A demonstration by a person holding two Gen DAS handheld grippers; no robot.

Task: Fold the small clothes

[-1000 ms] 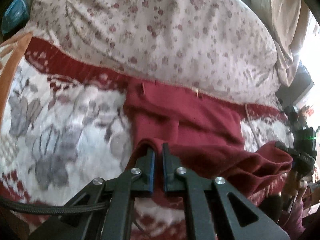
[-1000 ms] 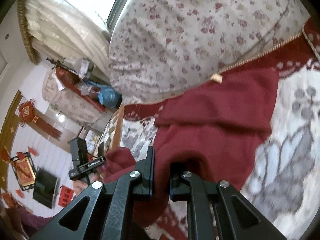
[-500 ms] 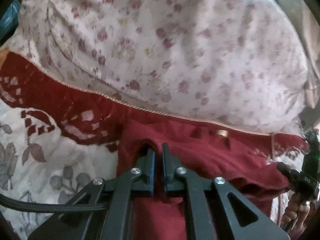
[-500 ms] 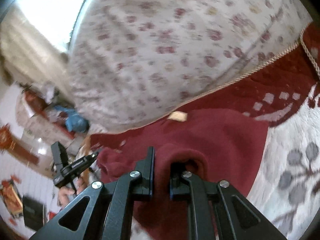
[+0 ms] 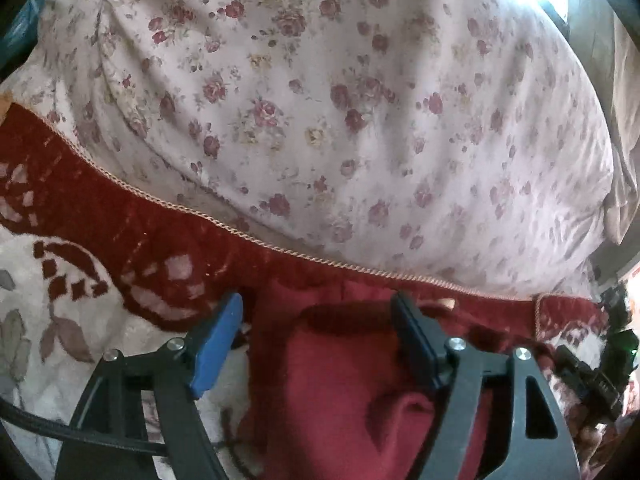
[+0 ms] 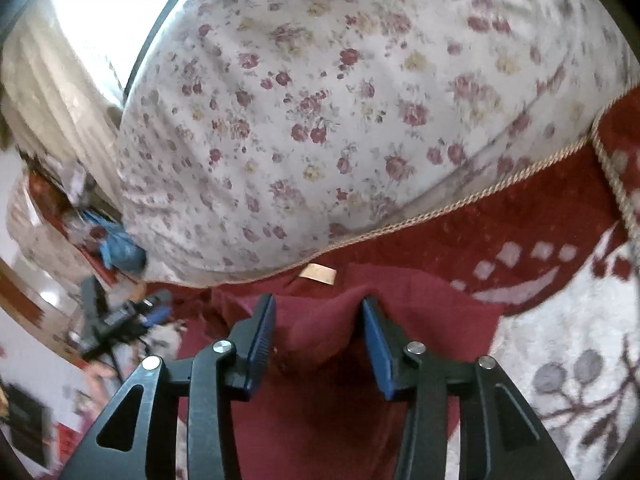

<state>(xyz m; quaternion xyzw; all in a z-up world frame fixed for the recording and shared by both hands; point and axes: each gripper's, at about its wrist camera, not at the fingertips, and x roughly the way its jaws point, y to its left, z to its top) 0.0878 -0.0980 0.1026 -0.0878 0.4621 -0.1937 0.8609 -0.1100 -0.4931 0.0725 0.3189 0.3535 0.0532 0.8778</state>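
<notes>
Tools [image 5: 316, 312] [image 6: 318, 316] angled down, opening over garment [image 6: 420, 312]

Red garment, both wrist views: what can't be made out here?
- Red garment: near part hidden behind left gripper; lower edge cut off by the frame.
- Beige tag: print too small.
- Right gripper: jaws opening, cloth between; pad contact unclear.
- Room at right view's left edge: blurred.

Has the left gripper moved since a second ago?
Yes. The left gripper has carried the red garment forward to the floral pillow; its jaws are opening.
</notes>
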